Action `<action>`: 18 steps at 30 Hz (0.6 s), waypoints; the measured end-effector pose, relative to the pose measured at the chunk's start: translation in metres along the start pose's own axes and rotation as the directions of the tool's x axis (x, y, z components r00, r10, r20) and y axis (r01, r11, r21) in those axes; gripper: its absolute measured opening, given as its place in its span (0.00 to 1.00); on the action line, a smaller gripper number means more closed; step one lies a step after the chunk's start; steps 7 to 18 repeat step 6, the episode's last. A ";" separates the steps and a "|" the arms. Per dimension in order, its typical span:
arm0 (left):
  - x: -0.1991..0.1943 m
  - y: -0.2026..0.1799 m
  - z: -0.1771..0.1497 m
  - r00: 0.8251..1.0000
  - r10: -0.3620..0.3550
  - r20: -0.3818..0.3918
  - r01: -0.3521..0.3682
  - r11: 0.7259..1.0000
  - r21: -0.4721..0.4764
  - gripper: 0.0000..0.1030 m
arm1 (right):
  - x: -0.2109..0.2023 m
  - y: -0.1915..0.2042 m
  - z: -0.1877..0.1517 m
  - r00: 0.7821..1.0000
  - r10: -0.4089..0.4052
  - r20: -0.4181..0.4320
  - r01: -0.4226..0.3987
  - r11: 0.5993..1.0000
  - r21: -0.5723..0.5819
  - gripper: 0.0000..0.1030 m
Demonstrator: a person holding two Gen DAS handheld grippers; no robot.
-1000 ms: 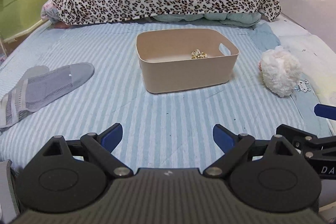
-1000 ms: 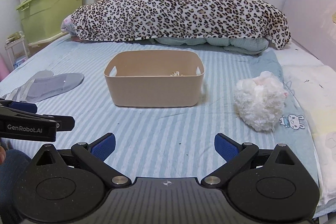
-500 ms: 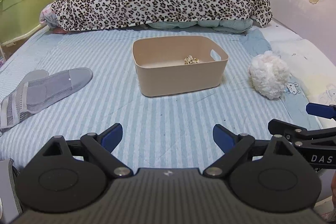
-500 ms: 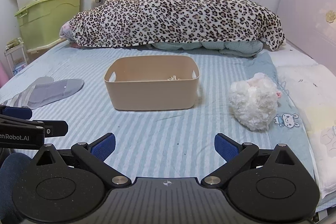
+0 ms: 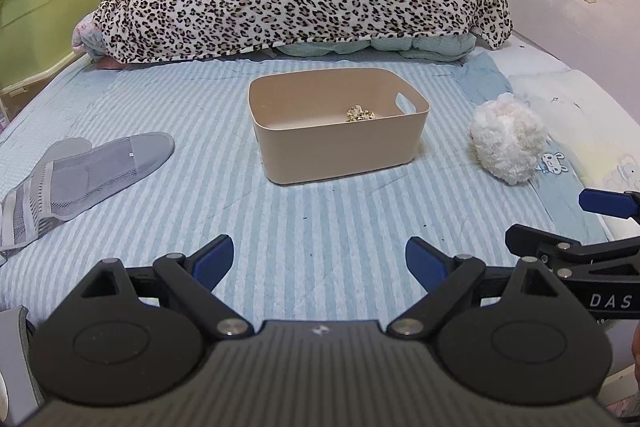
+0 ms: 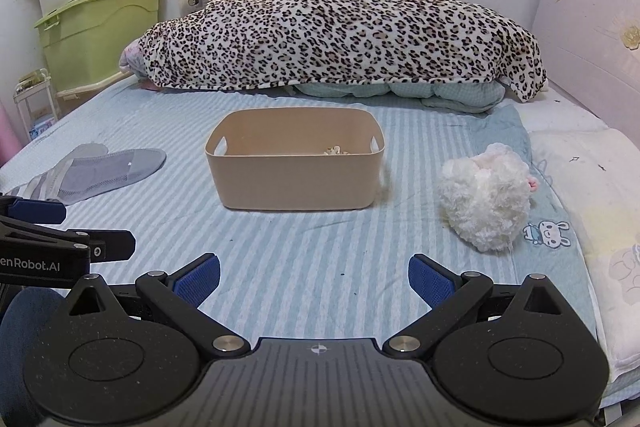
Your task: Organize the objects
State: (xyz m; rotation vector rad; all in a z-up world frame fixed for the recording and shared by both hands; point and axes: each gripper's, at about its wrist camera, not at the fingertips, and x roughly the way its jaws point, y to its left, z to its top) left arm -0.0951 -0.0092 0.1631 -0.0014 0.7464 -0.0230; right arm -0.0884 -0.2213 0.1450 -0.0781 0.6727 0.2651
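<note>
A tan bin (image 5: 338, 137) sits on the striped blue sheet (image 5: 320, 227) in the middle of the bed. From the left claw it is at about 12 o'clock, well ahead. From the right claw it is at about 11 o'clock (image 6: 295, 163). Inside the bin lies a small crumpled thing (image 5: 359, 113), near the right wall of the bin. What it is cannot be told.

A fluffy white toy (image 5: 506, 143) lies on the sheet at about 3 o'clock from the bin, apart from it. In the right wrist view the toy (image 6: 486, 201) shows a bit of pink on its right side. A gray mesh slipper (image 5: 80, 183) lies flat at about 9 o'clock from the bin, well apart from it (image 6: 108, 173).

The left claw (image 5: 319, 261) is spread wide and has nothing in it. The right claw (image 6: 314, 281) is spread wide too, and it is bare. Both hang over the near part of the sheet, side by side. Each one shows at the edge of the other's view.

A leopard blanket (image 6: 340, 35) is piled at 12 o'clock, past the bin. Green and cream boxes (image 6: 96, 7) are stacked at about 10 o'clock, beside the bed.
</note>
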 end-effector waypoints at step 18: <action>0.001 -0.001 -0.002 1.000 0.007 0.007 -0.007 1.000 0.013 0.90 | 0.001 -0.003 0.000 1.000 0.008 0.005 -0.008 1.000 0.011 0.99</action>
